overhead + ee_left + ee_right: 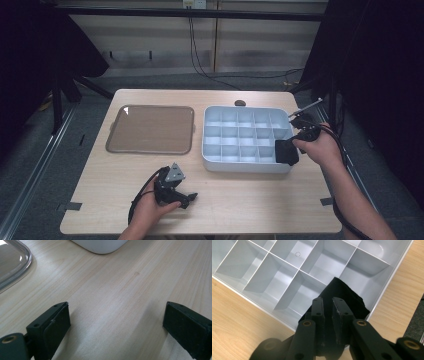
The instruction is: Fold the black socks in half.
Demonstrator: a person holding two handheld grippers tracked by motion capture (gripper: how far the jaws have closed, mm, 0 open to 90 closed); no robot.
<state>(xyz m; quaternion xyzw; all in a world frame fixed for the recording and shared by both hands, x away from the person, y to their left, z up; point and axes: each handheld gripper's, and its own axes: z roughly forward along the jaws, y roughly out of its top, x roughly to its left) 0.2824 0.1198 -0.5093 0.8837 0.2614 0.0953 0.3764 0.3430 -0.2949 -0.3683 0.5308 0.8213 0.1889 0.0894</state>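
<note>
Black cloth pinched over the tray's near-right corner

High view: the right gripper (pixel 289 150) holds the black cloth (pixel 285 152) over the divided tray (pixel 215 161); the left gripper (pixel 186 198) rests on the table (pixel 250 200), well apart. Left gripper view: jaws wide, nothing between. Right gripper view — jaws clamped on the cloth, which hangs ahead over the corner compartment.

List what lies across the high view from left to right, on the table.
Clear tray → left gripper, jaws open, resting on the table → grey divided box → black cloth at the box's right end, pinched by the right gripper.
</note>
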